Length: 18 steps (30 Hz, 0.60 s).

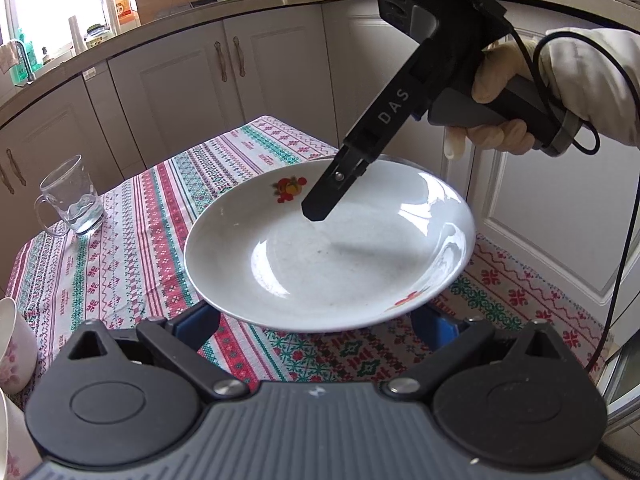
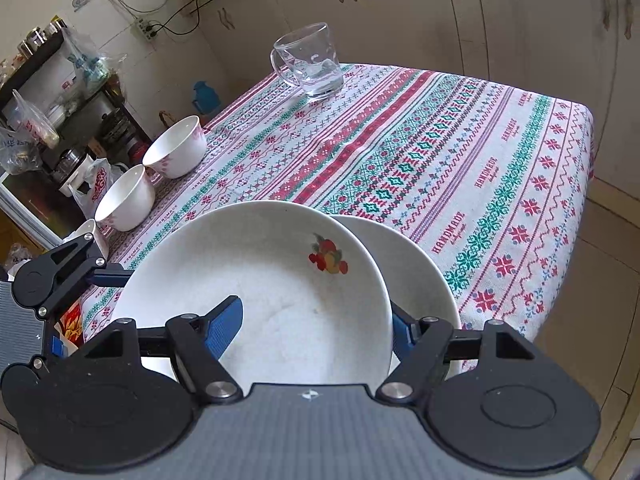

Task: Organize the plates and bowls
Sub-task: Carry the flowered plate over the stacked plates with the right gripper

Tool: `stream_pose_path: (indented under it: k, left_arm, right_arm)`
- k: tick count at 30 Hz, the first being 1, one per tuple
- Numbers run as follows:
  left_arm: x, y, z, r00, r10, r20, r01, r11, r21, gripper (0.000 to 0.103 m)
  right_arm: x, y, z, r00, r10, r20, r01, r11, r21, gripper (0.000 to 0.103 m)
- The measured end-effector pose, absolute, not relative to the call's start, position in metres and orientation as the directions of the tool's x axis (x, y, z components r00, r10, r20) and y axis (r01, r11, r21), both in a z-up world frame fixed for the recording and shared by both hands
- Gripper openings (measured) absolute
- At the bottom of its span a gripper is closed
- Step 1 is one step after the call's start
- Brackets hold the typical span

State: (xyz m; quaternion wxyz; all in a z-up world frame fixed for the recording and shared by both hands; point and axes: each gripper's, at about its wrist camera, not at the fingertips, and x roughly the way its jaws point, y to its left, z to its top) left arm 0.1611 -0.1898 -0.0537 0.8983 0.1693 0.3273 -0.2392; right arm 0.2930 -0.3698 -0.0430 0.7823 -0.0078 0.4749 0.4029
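Much of the left gripper (image 1: 316,316) was hidden under the plate (image 1: 328,248) in the left wrist view; only the roots of its blue pads showed at either side, spread wide, and whether they touched the plate's underside could not be told. The right gripper (image 2: 316,328) was clamped on the plate's (image 2: 264,292) rim, one blue pad (image 2: 226,326) lying inside the dish and the other mostly concealed behind the edge. A second plate (image 2: 416,272) sat just behind the first, largely covered by it, on the patterned tablecloth (image 2: 440,152). The held plate was white, round and shallow, with a red and orange fruit motif (image 2: 328,258) on its inner slope and faint specks in the well. It was lifted above the cloth and tilted, its open face upward; being round, it had no long axis. Two white bowls (image 2: 176,148) (image 2: 126,200) with pink flowers stood at the table's edge, a third vessel cut off by the left gripper (image 2: 60,276). A glass mug (image 2: 310,60) stood well apart.
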Motion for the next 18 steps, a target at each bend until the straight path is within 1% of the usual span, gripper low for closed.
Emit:
stream_pose_path:
  k: [18]
  left_arm:
    - [0.1633, -0.1907, -0.0567, 0.658, -0.349, -0.667, 0.56, 0.819, 0.124, 0.101]
  right_arm:
    - [0.286, -0.3764, -0.0451, 0.241, 0.574, -0.783, -0.613, 0.715, 0.336, 0.08]
